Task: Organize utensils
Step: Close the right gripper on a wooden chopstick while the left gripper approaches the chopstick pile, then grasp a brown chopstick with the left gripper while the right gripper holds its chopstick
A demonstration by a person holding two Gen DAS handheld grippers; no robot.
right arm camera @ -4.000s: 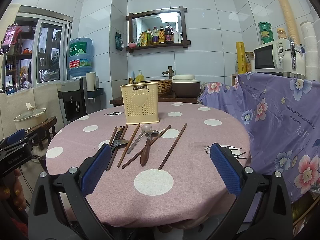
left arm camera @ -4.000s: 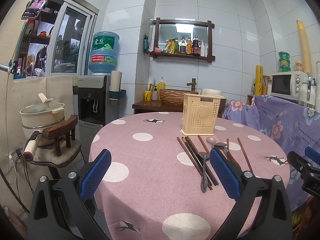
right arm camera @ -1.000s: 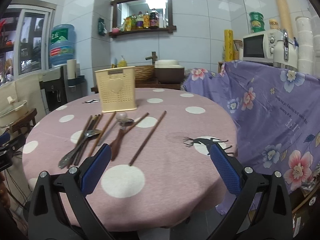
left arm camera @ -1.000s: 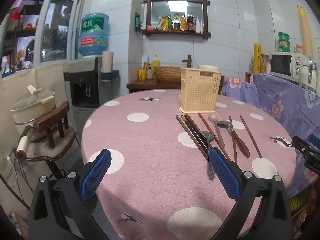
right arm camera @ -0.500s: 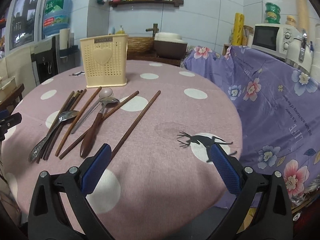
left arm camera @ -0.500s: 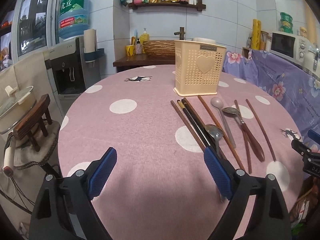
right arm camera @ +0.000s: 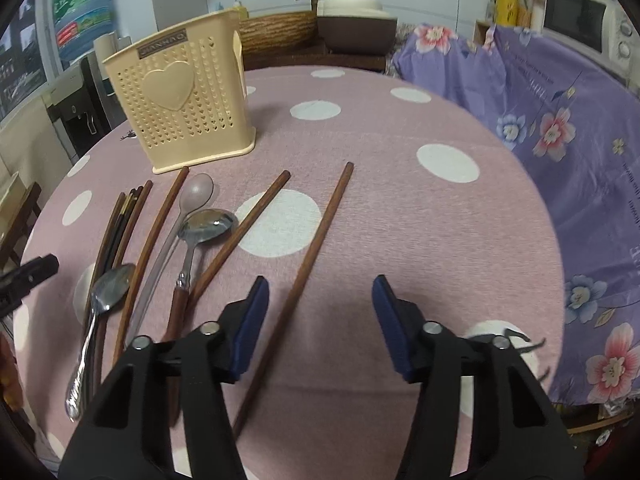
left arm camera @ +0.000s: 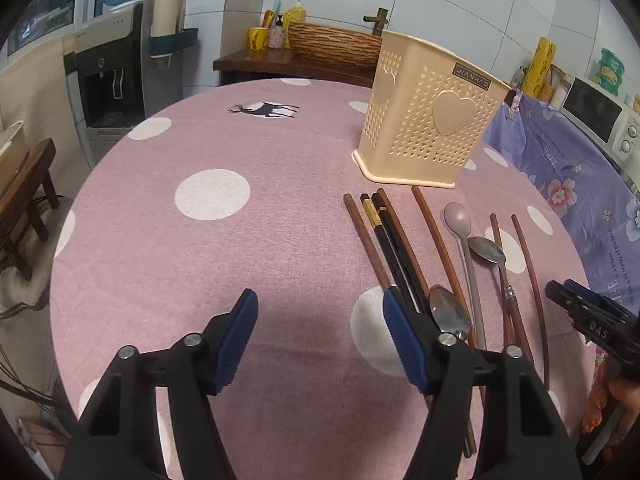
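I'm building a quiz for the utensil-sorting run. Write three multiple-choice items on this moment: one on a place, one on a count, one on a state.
1. The utensil holder stands:
A. on the tablecloth, just beyond the utensils' far ends
B. on the floor
C. at the table's near edge

2. How many spoons lie on the tablecloth?
A. one
B. three
C. five

3. The chopsticks are:
A. standing in the holder
B. hanging on the wall
C. lying flat on the tablecloth

Answers:
1. A: the utensils' far tips end just short of its base.
2. B: a pale plastic spoon, a wooden-handled spoon and an all-steel spoon.
3. C: every stick rests along the cloth, outside the holder.
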